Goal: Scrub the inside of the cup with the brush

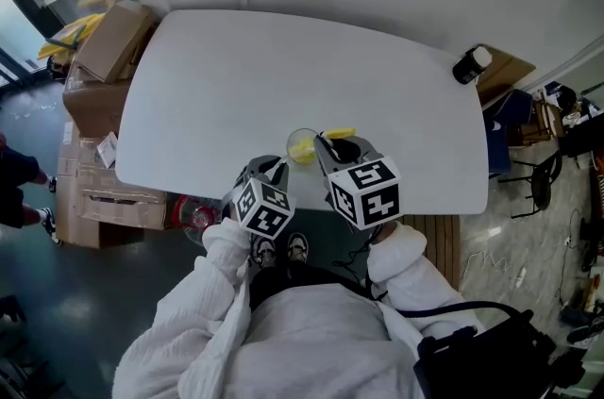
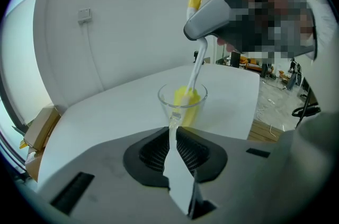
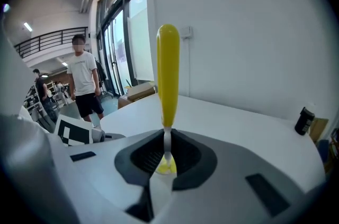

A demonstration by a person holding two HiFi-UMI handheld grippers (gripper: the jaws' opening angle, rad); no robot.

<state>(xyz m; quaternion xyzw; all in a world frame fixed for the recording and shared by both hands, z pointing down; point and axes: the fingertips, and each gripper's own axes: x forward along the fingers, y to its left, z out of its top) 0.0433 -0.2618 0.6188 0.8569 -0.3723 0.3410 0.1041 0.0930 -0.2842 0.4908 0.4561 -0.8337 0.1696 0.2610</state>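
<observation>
**Both tools at the cup.** The left tool [image 2: 175, 132] is gripping with its jaws nearly together, pinching the near wall of the clear cup [image 2: 183, 102] at the rim. The cup is standing upright on the white worktop [image 2: 100, 112], directly ahead of this tool's tips.

The right tool [image 3: 166, 150] is clamping its jaws on the thin white shaft of the brush [image 3: 168, 72]. The yellow handle is rising above those jaws, and the yellow head is showing below them. Seen from the left tool, the right tool is hanging above the cup, the shaft is slanting down from it, and the head is sitting inside the cup.

In the head view both tools are meeting at the cup close to the worktop's near edge, with their marker cubes side by side.

Farther out, past the right tool and off the worktop's far right corner, a black bottle [image 1: 471, 64] with a white cap is standing. Past the left tool, cardboard boxes [image 1: 106, 43] are lying stacked beside the worktop. A person [image 3: 85, 80] in a white shirt and dark shorts is standing on the floor, well off to the right tool's left.
</observation>
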